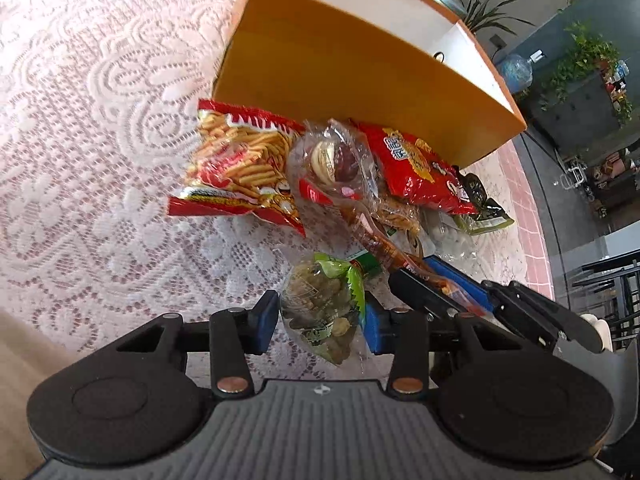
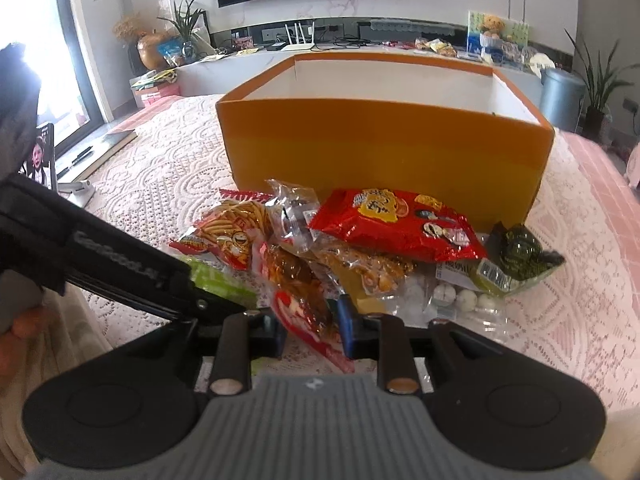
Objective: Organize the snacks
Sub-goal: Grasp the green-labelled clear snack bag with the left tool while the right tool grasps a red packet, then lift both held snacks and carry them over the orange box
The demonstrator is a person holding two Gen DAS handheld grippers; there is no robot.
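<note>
Box [image 1: 360, 64] far wall (cropped, blurred)

Left gripper [image 1: 320, 322]: black arms, blue pads, grey ribbed body, copper rivets.

Snack pile [image 2: 360, 248] lies heaped against the near wall of the orange box [image 2: 384, 148], blocking low approach at twelve o'clock. Box mouth stands open above. Lace tablecloth [image 1: 100, 160] is bare from nine to eleven o'clock. Left gripper [image 2: 120, 276] crowds nine o'clock.
</note>
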